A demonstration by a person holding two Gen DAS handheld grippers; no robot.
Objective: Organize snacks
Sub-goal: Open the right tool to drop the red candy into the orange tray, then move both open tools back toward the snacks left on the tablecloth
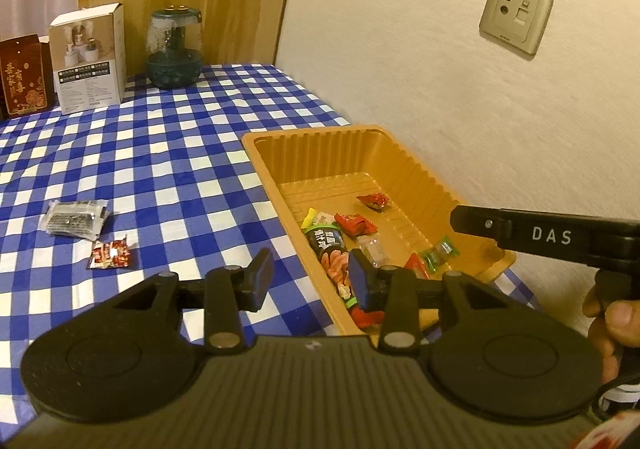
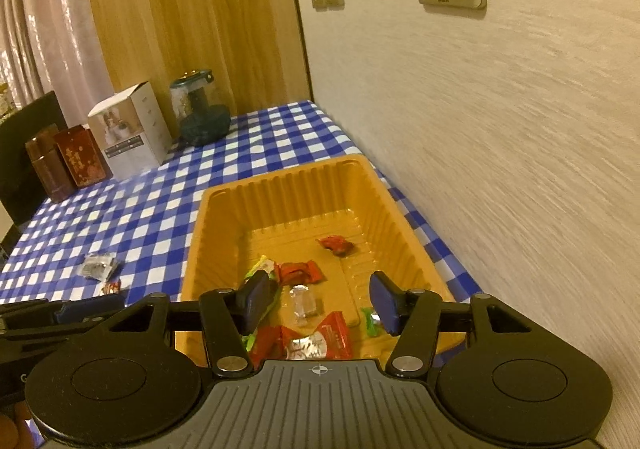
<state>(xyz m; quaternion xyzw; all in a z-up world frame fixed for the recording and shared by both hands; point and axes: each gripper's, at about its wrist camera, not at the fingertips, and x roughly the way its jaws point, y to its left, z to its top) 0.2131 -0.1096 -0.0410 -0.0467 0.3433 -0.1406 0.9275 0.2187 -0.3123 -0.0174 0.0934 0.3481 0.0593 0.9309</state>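
Both my grippers, left (image 1: 311,277) and right (image 2: 319,301), hang spread and empty over the tray (image 2: 280,185) holding most snacks; silver packet (image 1: 75,217) and red packet (image 1: 111,255) remain on the tablecloth (image 1: 168,153).

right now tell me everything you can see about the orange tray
The orange tray is a rectangular tub of thin moulded plastic, by its look, with ribbed walls and a flat rim. It sits upright on the checked tablecloth, close to the wall. Several wrapped snacks lie loose on its floor. Neither gripper touches it.
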